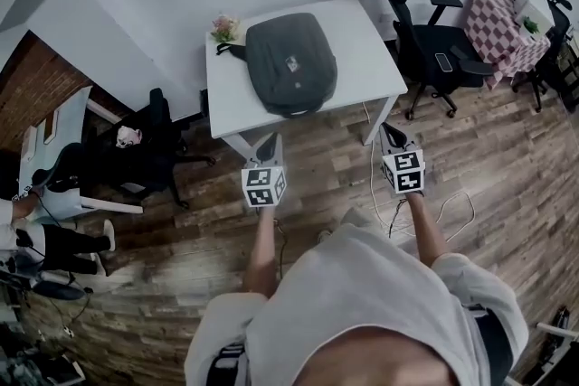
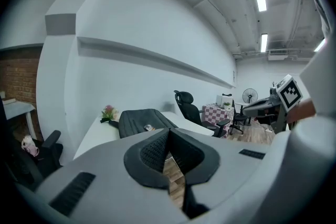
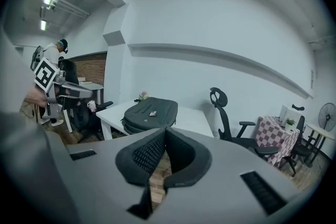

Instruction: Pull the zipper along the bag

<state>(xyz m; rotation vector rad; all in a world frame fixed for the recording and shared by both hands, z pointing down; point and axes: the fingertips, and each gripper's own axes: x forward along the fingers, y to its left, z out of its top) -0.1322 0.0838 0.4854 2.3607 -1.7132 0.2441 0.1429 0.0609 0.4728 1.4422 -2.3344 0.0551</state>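
A dark grey backpack [image 1: 290, 63] lies flat on a white table [image 1: 366, 50] ahead of me. The same backpack [image 2: 142, 122] shows on the table in the left gripper view, and the backpack [image 3: 149, 115] shows again in the right gripper view. My left gripper [image 1: 269, 143] is held over the floor just short of the table's near edge, shut and empty. My right gripper [image 1: 391, 136] hovers near the table's front right corner, also shut with nothing in it. Both are still apart from the bag. The zipper pull is too small to make out.
A small pot of pink flowers [image 1: 224, 28] stands at the table's far left corner. A black office chair [image 1: 425, 45] is right of the table, another black chair [image 1: 145, 149] to its left. A checked-cloth table [image 1: 502, 32] stands far right. Cables [image 1: 434, 212] lie on the wood floor.
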